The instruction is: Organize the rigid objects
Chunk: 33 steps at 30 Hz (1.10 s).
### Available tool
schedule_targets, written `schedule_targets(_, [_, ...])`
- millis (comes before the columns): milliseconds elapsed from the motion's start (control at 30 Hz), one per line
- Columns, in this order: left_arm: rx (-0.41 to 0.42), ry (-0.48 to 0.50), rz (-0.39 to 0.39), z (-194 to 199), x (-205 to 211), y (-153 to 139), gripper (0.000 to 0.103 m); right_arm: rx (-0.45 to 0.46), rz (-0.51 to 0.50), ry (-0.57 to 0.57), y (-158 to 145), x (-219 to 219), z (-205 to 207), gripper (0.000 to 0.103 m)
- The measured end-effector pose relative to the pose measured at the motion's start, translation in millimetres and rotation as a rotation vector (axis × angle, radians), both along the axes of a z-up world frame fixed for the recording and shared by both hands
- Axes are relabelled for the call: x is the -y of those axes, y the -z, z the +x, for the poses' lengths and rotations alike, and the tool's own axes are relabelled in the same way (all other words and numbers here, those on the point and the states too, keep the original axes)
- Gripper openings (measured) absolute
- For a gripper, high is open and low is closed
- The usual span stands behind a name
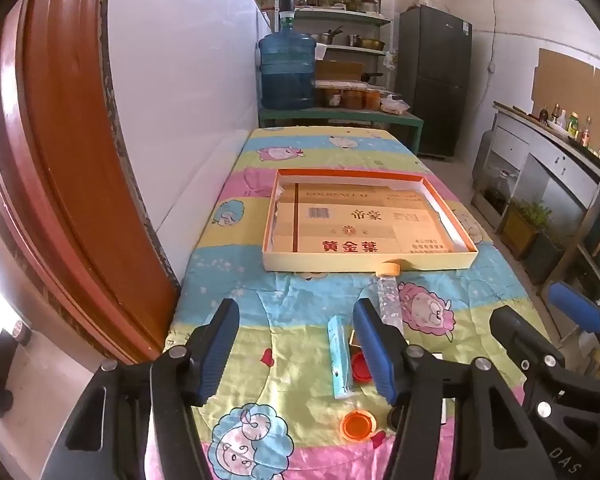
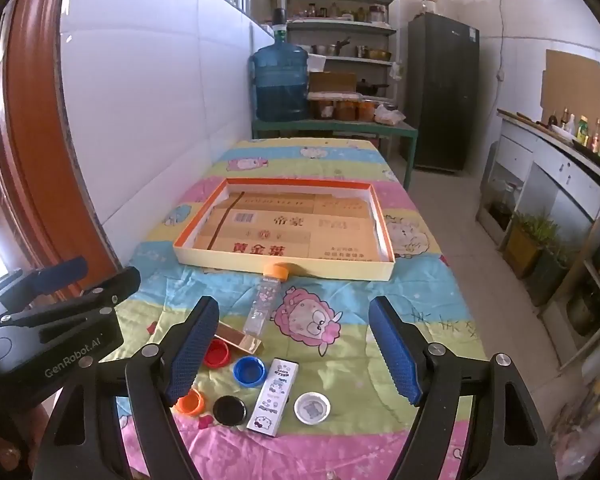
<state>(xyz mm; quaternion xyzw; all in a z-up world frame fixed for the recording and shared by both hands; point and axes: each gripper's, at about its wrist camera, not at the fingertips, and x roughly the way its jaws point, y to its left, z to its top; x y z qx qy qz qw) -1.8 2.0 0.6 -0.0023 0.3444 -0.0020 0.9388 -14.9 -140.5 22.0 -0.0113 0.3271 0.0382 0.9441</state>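
Both grippers hover over the near end of a cartoon-print cloth. My left gripper (image 1: 296, 344) is open with only cloth between its fingers. Just right of it lie a light-blue box (image 1: 340, 360), a red cap (image 1: 362, 366) and an orange cap (image 1: 358, 424). My right gripper (image 2: 294, 344) is open above a white cartoon box (image 2: 274, 396), a blue cap (image 2: 249, 371), a white cap (image 2: 311, 408), a black cap (image 2: 229, 410), a red cap (image 2: 216, 353) and a gold box (image 2: 240, 338). A clear bottle (image 2: 266, 300) with an orange lid lies against the shallow cardboard tray (image 2: 284, 268).
The tray (image 1: 364, 264) holds only a flattened carton liner. A white tiled wall and a red-brown door frame (image 1: 60, 160) run along the left. Beyond the table stand a blue water jug (image 1: 287, 72), shelves and a dark fridge (image 1: 434, 80). A counter with crates lines the right.
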Motion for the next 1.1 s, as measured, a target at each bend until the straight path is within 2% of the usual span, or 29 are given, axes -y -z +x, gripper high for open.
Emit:
schedule_targets(433, [-0.027,0.0,-0.022,-6,0,1,0.059,-0.003,0.013,-0.005,-1,-2,-3,0.079])
schedule_targets(1100, [0.018,0.0,-0.028,-14,-1,-15,0.059,0.02,0.014,-0.018,-5,-2,-3,0.079])
